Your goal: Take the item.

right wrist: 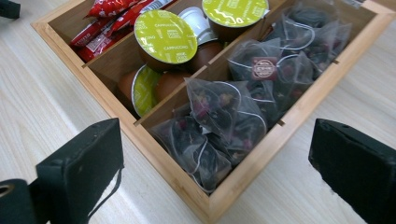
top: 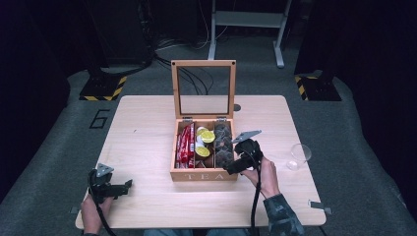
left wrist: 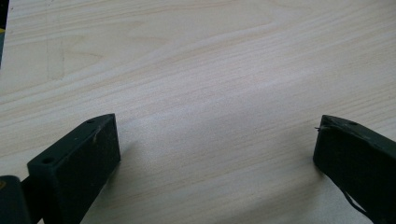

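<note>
Red sachets (right wrist: 114,21) (print unreadable) cut off by top edge

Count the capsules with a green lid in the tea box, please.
3 green lids show, all in the middle compartment of the box: one at the far end, one in the middle, one tilted at the near end. More may lie beneath.

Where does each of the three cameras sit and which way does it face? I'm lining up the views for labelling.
High view: above the person's side, facing forward and down on the table; both hands and forearms show.
Left gripper view: on the left gripper, facing bare tabletop; its open jaws show.
Right gripper view: on the right gripper, facing the tea box; its open jaws show.
Shared: high and right gripper views both show the tea bags.
</note>
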Tool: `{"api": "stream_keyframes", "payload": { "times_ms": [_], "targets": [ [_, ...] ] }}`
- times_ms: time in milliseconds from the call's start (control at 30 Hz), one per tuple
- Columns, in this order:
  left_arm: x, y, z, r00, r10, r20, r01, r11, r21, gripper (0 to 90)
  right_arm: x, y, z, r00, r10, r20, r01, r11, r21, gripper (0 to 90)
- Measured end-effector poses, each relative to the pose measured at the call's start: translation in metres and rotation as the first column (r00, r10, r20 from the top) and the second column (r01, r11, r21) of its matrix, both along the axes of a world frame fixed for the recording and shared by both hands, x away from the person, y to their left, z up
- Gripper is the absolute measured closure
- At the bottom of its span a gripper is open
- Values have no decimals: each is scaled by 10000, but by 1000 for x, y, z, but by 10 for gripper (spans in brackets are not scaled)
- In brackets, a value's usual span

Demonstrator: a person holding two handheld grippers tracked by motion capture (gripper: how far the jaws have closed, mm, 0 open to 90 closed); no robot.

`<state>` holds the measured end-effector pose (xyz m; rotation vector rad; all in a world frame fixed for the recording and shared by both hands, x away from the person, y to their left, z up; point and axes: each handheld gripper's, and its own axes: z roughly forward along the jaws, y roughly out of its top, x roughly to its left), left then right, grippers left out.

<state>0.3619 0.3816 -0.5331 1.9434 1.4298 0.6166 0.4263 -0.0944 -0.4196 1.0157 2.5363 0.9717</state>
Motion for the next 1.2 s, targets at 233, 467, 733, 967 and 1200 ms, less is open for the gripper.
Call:
{"api": "stream_keyframes", "payload": {
  "times_ms": [233,467,733,967,1200],
  "targets": [
    [0,0,0,10000,3,-1,-3,10000,-2,3,9,14,-6,10000,-45,-24,45,9999,-136,140],
    [0,0,0,10000,1,3,-1,10000,2,3,16,24,-14,9997,-99,-205,90,9990,-430,387],
    [0,0,0,10000,-3,-1,3,10000,4,3,19,33,-21,9993,-98,-358,59,9942,-1078,531],
    [0,0,0,10000,-4,1,4,10000,1,3,22,37,-25,9990,-309,-335,257,9891,-1451,579],
    [0,0,0,10000,-8,-2,8,10000,4,3,24,44,-32,9989,-423,-183,382,9820,-1849,623]
  ]
}}
